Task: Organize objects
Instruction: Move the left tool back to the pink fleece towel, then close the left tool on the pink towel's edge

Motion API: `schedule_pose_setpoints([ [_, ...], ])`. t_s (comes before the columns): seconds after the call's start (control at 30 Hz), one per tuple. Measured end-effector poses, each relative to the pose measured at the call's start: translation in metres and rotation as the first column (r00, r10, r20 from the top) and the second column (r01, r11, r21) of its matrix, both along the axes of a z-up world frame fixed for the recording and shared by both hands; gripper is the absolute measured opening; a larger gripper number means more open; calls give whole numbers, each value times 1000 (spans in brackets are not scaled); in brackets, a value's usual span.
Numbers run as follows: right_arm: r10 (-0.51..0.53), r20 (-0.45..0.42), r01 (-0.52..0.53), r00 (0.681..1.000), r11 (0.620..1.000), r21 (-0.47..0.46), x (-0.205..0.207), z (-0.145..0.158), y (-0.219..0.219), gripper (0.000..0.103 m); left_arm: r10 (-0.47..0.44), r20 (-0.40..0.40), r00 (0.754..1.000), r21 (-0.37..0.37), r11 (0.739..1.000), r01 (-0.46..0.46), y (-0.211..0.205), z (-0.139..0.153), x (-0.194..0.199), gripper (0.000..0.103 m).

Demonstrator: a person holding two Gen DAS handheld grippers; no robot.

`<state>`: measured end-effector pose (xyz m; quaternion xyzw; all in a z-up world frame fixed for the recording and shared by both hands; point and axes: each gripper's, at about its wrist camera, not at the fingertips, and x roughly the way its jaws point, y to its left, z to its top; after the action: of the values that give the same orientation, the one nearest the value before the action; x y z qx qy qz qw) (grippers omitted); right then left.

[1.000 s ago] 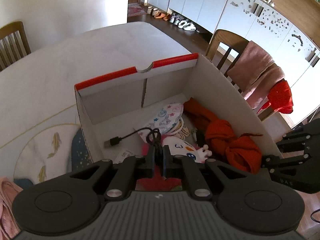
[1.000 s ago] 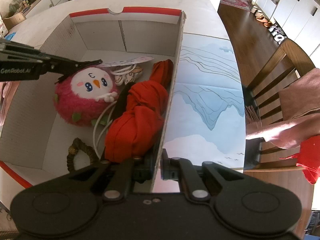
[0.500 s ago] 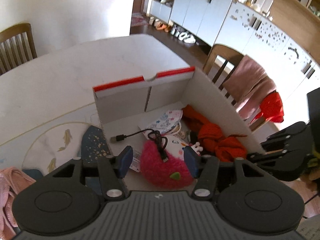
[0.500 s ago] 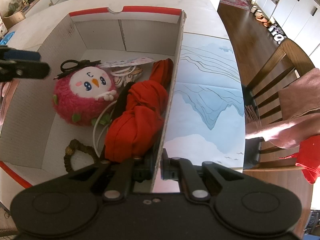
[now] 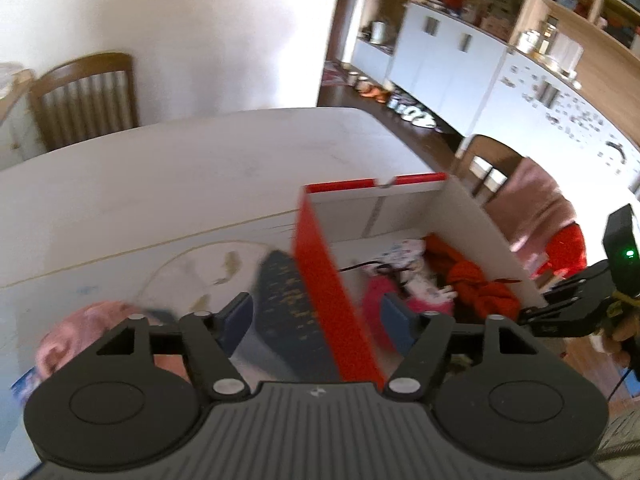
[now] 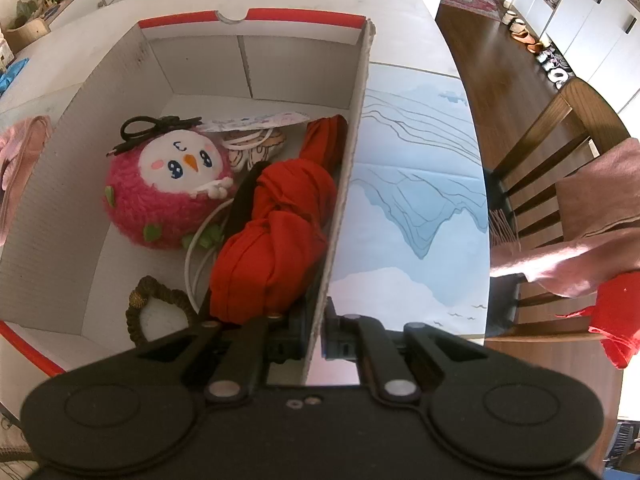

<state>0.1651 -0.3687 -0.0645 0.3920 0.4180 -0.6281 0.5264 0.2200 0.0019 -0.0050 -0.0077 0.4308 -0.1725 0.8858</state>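
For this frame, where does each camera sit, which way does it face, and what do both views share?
Left wrist: on the left gripper, angled down over the box's red side wall; its fingers are spread, nothing between; the right gripper shows.
Right wrist: on the right gripper, steeply down, shut on the box's wall.
Shared: box, pink plush, red cloth.

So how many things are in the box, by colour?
Pink: 1, plush toy
Red: 1, knotted cloth
Black: 1, cable
White: 1, cord
Brown: 1, braided loop
Pale patterned: 1, card
Cream: 1, small piece
Total: 7
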Motion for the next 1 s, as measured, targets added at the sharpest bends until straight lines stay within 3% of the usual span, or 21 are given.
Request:
schedule_pose_setpoints([
  [0.27, -5, -5, 5, 1000, 1000, 13, 0, -1, -1, 6, 183, -15, 983, 41, 982, -182, 69, -17, -3, 86],
  [0.33, -7, -6, 7, 1000, 1000, 16, 1, -1, -1, 6, 216, -20, 976, 39, 976, -215, 84, -23, -2, 91],
  [0.4, -11, -8, 11, 1000, 1000, 18, 1, -1, -2, 6, 246, -26, 969, 44, 969, -245, 96, -30, -1, 103],
  [0.6, -20, -12, 20, 1000, 999, 25, 1, -2, -3, 6, 314, -50, 948, 84, 947, -309, 122, -57, 14, 103],
  [0.87, -29, -18, 30, 999, 999, 34, 1, -3, -4, 6, 334, -97, 938, 181, 932, -313, 136, -94, 40, 103],
  [1.0, -38, -17, 39, 999, 999, 36, 1, -4, -5, 6, 317, -145, 937, 167, 942, -292, 136, -109, 51, 103],
])
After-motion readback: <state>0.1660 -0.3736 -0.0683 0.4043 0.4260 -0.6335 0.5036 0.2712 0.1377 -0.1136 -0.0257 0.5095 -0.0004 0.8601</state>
